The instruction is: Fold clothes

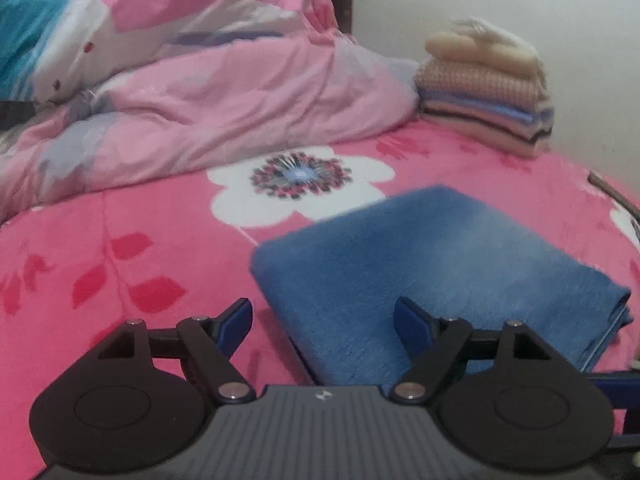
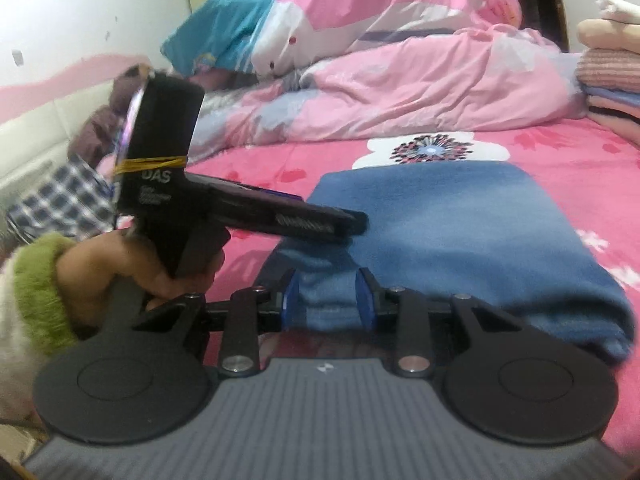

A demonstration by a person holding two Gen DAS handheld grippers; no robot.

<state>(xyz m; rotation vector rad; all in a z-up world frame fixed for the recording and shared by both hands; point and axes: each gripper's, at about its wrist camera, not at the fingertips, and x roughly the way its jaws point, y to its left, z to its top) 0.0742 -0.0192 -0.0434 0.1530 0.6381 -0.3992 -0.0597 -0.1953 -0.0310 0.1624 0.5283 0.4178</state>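
Observation:
A blue fleece cloth (image 1: 432, 264), folded into a rectangle, lies flat on the pink flowered bedsheet (image 1: 120, 248). My left gripper (image 1: 324, 320) is open and hovers over the cloth's near left corner; one finger is above the sheet, the other above the cloth, and neither pad presses on anything. In the right wrist view the blue cloth (image 2: 460, 232) has its near edge bunched between the blue pads, and my right gripper (image 2: 329, 300) is shut on it. There the left gripper (image 2: 352, 226) reaches in from the left over the cloth, held by a hand (image 2: 132, 264) in a green cuff.
A crumpled pink duvet (image 1: 224, 92) is heaped across the back of the bed. A stack of folded clothes (image 1: 488, 88) stands at the back right by the wall. A teal pillow (image 2: 224, 28) and a plaid garment (image 2: 64, 196) lie to the left.

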